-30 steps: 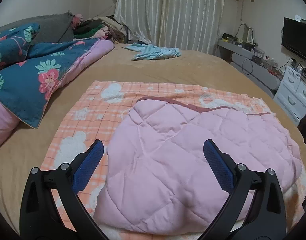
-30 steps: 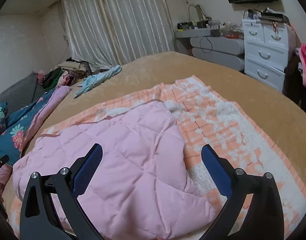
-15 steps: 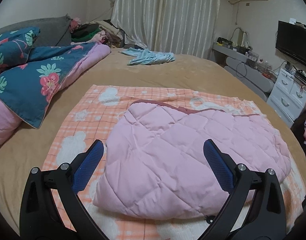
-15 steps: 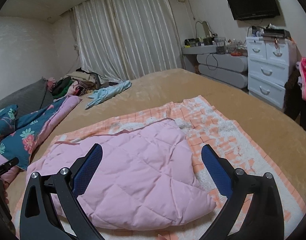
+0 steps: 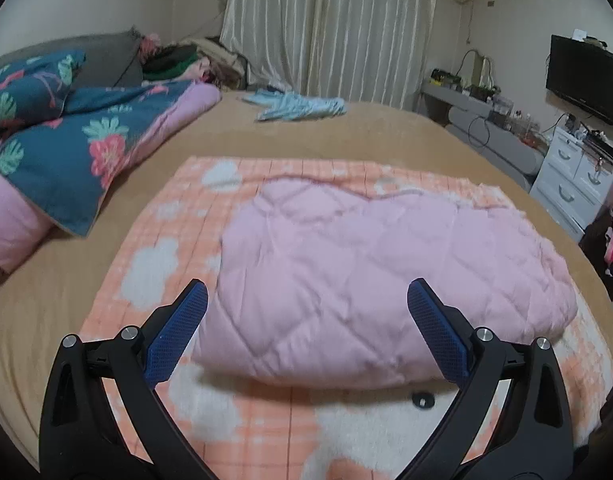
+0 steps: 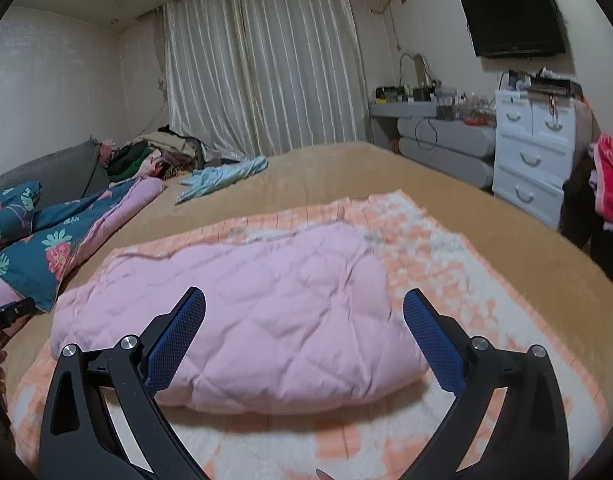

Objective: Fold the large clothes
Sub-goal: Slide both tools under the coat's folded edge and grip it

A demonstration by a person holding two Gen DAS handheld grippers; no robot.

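A pink quilted garment (image 5: pixel 366 276) (image 6: pixel 262 312) lies folded into a thick pad on an orange-and-white checked blanket (image 5: pixel 242 432) (image 6: pixel 438 264) spread over the tan bed. My left gripper (image 5: pixel 306 320) hangs open above the garment's near edge, nothing between its blue pads. My right gripper (image 6: pixel 304 324) is open too, held above the near edge of the same garment and holding nothing. A small black piece (image 5: pixel 424 400) lies on the blanket just in front of the garment.
A blue floral duvet (image 5: pixel 66 148) with pink lining is heaped at the left of the bed. A light blue garment (image 5: pixel 298 106) lies at the far end, with a clothes pile (image 6: pixel 154 156) by the curtain. White drawers (image 6: pixel 534 160) and a wall television (image 6: pixel 514 20) stand to the right.
Both grippers have pulled back and risen from the garment, still open. More of the blanket shows in front of the folded garment, which has not moved.
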